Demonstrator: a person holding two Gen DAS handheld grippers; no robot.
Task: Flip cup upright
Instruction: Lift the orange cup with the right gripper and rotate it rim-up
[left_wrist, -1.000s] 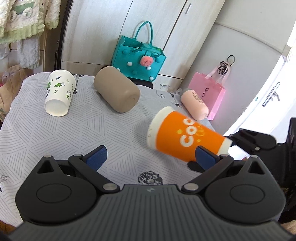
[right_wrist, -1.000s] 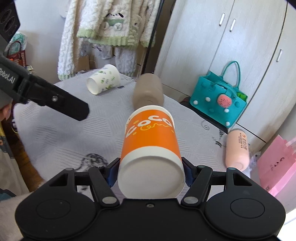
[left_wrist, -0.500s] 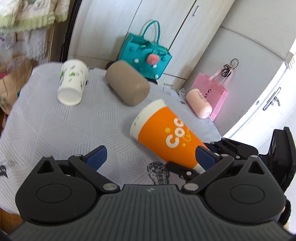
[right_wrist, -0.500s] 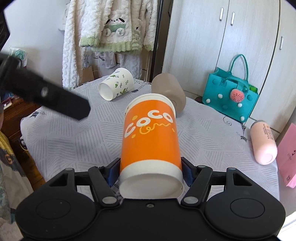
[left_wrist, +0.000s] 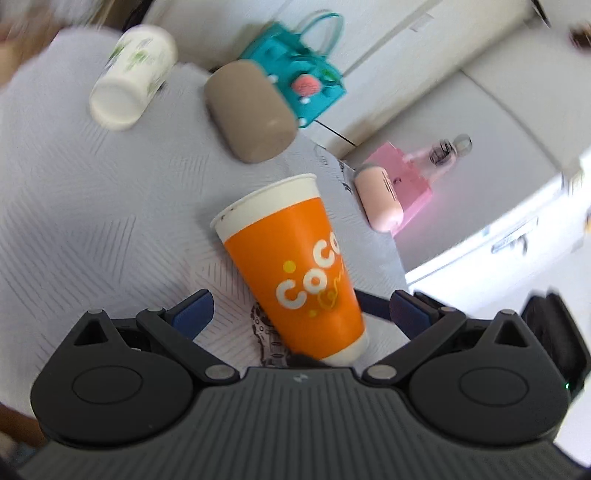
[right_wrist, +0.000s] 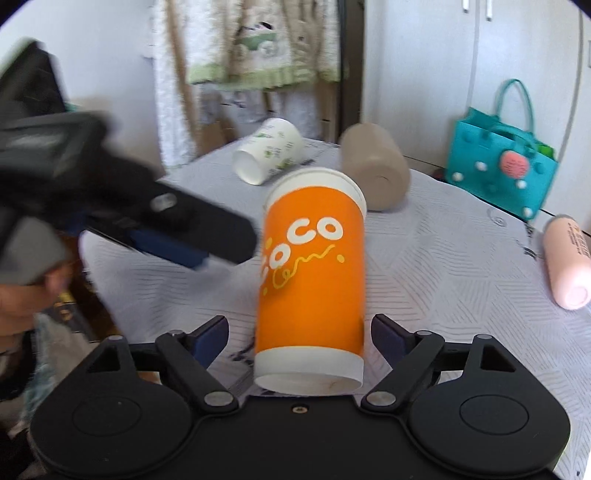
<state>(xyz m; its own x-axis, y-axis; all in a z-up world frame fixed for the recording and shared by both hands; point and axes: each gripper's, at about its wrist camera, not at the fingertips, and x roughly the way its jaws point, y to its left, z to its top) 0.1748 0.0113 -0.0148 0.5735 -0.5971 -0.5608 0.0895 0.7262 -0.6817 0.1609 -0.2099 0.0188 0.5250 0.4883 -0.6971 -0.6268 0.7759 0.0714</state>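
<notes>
The orange paper cup (right_wrist: 312, 280) bears white round letters reading "COCO", with a yellow scribbled line beneath that cannot be read. From the left wrist view the same cup (left_wrist: 295, 266) shows "COC" before the wall curves away. The pink bottle (right_wrist: 567, 258) lying on the bench carries small dark print, too blurred to make out.

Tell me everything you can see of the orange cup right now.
The orange cup looks like paper: orange wall with white "COCO" lettering and a yellow squiggle, white bands at rim and base. It stands mouth up, nearly upright, on the grey patterned tablecloth. The right gripper has its jaws open on either side of the base, with gaps showing. The left gripper is open too.
</notes>
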